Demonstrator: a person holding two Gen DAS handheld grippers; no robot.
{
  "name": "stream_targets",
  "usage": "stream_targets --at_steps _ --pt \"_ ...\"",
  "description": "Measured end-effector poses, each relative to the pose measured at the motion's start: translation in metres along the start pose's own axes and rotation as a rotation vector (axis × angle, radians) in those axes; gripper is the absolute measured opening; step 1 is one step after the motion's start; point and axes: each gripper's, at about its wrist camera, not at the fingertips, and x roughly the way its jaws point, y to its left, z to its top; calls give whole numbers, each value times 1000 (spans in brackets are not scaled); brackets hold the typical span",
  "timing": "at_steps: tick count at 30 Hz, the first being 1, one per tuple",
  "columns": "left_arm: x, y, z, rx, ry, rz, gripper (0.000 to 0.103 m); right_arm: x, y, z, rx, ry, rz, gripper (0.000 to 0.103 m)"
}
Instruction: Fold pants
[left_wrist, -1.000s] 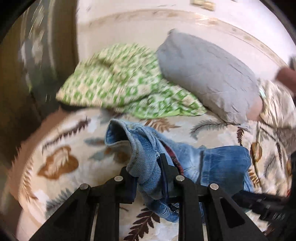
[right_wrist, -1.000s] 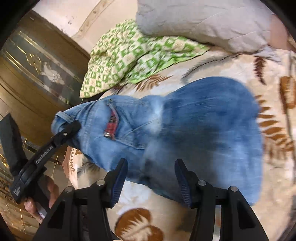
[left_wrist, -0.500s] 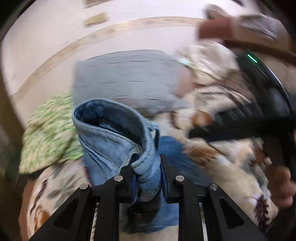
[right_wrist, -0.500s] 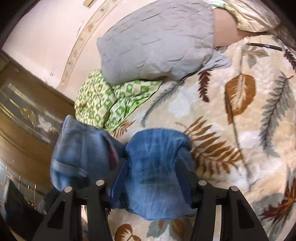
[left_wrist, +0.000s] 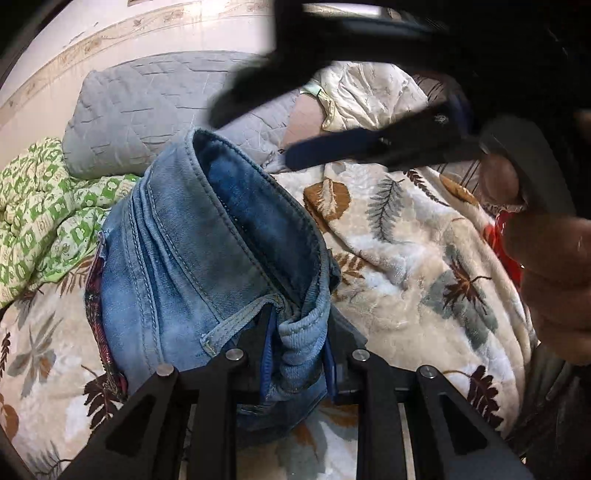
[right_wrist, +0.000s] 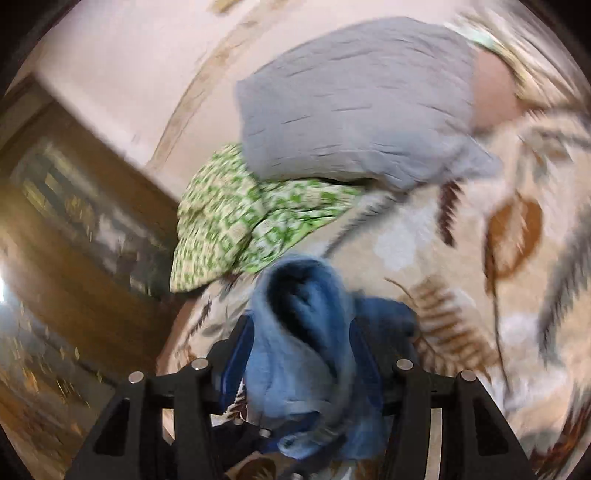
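Above the blanket (left_wrist: 406, 258), both tongs now clamped on lifted jeans (left_wrist: 192, 258).

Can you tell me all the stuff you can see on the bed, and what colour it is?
jeans: one, blue denim, bunched up, held over the blanket by both grippers
blanket: one, cream with brown and grey leaves, covering the bed
pillow: one, grey, at the back by the wall
green cloth: one, green and white pattern, crumpled beside the pillow
left gripper: black, fingers shut on the jeans
right gripper: black, fingers shut on the jeans
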Motion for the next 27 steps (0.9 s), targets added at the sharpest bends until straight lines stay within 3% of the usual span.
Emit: stream_targets --at_steps 4,5,6,7,9,14,18,20,23,25,27 --pt "-4 1 -2 -3 1 -2 23 39 2 0 -63 82 -78 56" --pt "-3 0 -2 0 4 0 23 42 -3 -2 -55 84 -64 48" --pt "-2 -1 -2 2 6 -2 23 46 -8 -5 -33 94 -19 19" --pt "-3 -2 -3 5 4 -3 23 47 -13 -5 -2 97 -8 12" --pt "-7 -3 -2 9 0 -27 23 41 -14 -4 1 76 -32 7" --pt "-18 -1 -1 -11 -2 -97 23 24 0 -5 -39 72 -81 7" --pt "-3 -5 -7 -5 46 -107 23 41 -31 -11 19 128 -222 6" --pt "10 -2 -10 -47 92 -150 25 56 -54 -16 73 162 -249 7" --pt "10 11 -7 -131 132 -260 34 66 -74 -21 118 173 -201 7" --pt "-5 20 -4 -166 123 -333 43 55 -78 -20 173 149 -137 9" --pt "-25 28 -2 -185 83 -355 53 43 -74 -19 172 130 -104 10"
